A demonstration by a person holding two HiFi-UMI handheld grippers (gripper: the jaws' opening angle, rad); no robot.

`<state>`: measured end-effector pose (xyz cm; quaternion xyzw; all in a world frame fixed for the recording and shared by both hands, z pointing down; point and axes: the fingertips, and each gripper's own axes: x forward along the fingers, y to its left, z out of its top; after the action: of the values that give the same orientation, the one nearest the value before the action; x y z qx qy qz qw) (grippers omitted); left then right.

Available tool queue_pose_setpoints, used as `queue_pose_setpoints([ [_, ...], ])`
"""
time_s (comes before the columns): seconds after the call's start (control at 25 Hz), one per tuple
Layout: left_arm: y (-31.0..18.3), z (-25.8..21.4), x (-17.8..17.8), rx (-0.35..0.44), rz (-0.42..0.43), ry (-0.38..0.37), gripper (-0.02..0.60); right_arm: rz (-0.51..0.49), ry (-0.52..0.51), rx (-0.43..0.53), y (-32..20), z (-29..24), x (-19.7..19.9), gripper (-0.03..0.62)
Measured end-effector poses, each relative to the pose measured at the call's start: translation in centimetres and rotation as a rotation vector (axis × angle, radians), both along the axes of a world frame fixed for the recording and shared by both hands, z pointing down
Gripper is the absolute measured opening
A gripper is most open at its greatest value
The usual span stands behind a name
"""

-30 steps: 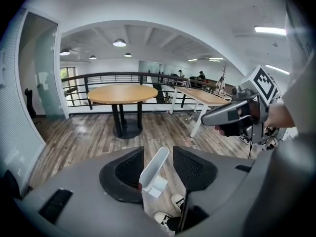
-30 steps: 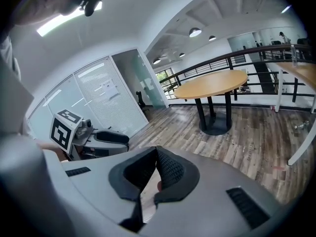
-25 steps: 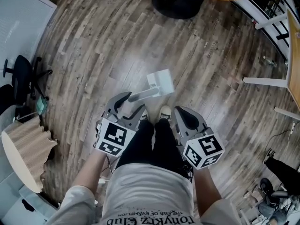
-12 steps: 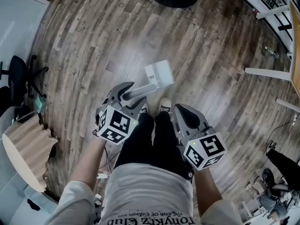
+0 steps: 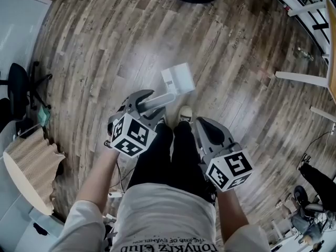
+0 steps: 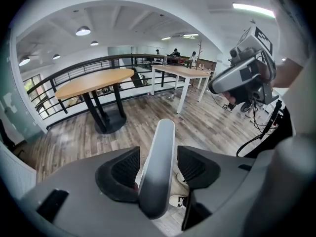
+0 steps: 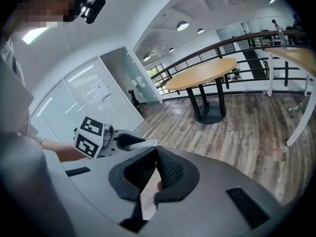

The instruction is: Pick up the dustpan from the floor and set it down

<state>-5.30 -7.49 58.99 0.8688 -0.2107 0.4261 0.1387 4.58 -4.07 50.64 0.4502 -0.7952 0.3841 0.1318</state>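
Grab step, prob: left claw (image 6: 158,164), just opened wide, sits loose round the dustpan (image 5: 177,80) handle (image 6: 162,137), right claw (image 7: 156,157) shut & empty; next, squeeze & lift.

I see the dustpan (image 5: 177,81) as a pale, near-white piece: a boxy pan with a long, rounded handle (image 5: 159,101). The pan looks to be resting on the wood floor, just beyond the shoes and a little left of them. From there the handle slants up and back toward the near left. It passes between the jaws of the left gripper (image 5: 152,108), which have just been opening. The pads stand off it on both sides, so nothing clamps it.
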Motion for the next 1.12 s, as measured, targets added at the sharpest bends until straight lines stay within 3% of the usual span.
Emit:
queue_pose_setpoints([
  [0.44,0.0,1.0,1.1,-0.011,0.052,-0.001,0.224,0.023,-0.009,-0.019,0.4,0.6,0.2,0.025],
  [0.76,0.2,1.4,1.1,-0.004,0.049,-0.012,0.134,0.036,-0.008,-0.032,0.8,0.9,0.8,0.025],
  [1.12,0.6,1.4,1.4,0.008,0.071,-0.02,0.115,0.036,-0.015,-0.033,1.0,0.9,1.1,0.025],
])
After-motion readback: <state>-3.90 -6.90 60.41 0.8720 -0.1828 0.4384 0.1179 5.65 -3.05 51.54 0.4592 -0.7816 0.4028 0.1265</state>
